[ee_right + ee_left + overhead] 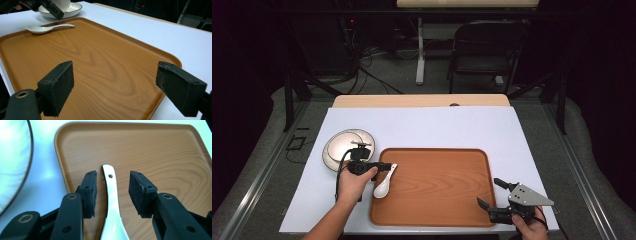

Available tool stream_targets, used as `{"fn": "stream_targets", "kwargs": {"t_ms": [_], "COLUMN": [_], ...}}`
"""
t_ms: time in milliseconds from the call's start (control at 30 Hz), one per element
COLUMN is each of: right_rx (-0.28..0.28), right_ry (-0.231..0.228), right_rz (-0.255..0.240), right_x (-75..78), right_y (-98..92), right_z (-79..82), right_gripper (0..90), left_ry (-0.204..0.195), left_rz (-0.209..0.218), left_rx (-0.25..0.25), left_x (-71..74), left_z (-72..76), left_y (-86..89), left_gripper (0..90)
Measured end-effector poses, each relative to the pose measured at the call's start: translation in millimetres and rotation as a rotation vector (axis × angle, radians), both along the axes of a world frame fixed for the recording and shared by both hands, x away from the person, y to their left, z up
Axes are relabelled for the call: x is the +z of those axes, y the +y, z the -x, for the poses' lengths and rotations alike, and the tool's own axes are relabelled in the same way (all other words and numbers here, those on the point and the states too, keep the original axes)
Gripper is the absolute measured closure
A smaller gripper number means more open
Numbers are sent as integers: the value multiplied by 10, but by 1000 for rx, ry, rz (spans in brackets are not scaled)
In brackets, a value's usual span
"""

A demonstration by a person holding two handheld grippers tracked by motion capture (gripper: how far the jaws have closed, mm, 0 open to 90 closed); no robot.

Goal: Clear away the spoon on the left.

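the white spoon [111, 202] is lying at the tray's [452, 200] left edge, its handle sitting between the left gripper's [112, 192] parted jaws. closing squarely on the thin handle looks wise. the right gripper [122, 85] is hovering wide apart, near right.

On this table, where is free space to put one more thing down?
Most of the wooden tray is bare, from the white spoon across to the right gripper. The white sheet beyond the tray is free too. It is crowded around the plate and the left gripper.
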State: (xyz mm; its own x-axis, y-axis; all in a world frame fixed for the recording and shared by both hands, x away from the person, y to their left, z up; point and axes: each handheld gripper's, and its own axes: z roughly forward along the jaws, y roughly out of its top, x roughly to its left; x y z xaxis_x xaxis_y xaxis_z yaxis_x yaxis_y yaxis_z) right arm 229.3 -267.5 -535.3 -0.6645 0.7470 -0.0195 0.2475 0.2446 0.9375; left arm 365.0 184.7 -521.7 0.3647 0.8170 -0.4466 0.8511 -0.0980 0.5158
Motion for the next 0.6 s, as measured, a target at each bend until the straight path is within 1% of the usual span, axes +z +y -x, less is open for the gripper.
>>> {"fn": "stream_targets", "kwargs": {"t_ms": [100, 133, 167, 200, 333, 367, 400, 433, 600], "right_rx": [0, 1, 0, 0, 0, 0, 0, -1, -1], "right_ry": [-1, -2, -1, -1, 0, 0, 0, 1, 2], "right_rz": [1, 3, 2, 2, 1, 1, 1, 1, 1], "right_x": [0, 0, 0, 0, 0, 0, 0, -1, 0], "right_y": [1, 1, 1, 1, 2, 2, 2, 3, 3], "right_z": [1, 1, 1, 1, 1, 0, 0, -2, -1], "right_gripper": [144, 144, 144, 144, 144, 144, 144, 144, 144], "left_ry": [-34, -50, -79, -79, -115, -140, -140, -163, -215], "left_rz": [-21, -27, -52, -52, -61, -71, -71, -87, -122], "left_rx": [-6, 0, -3, -3, -5, -3, -3, 0, 1], "left_x": [60, 80, 129, 129, 188, 212, 212, 232, 291], "left_z": [15, 24, 39, 39, 65, 79, 79, 92, 124], "left_y": [11, 9, 21, 21, 45, 55, 55, 65, 108], "left_gripper": [581, 576, 561, 556, 533, 506, 492, 469, 445]}}
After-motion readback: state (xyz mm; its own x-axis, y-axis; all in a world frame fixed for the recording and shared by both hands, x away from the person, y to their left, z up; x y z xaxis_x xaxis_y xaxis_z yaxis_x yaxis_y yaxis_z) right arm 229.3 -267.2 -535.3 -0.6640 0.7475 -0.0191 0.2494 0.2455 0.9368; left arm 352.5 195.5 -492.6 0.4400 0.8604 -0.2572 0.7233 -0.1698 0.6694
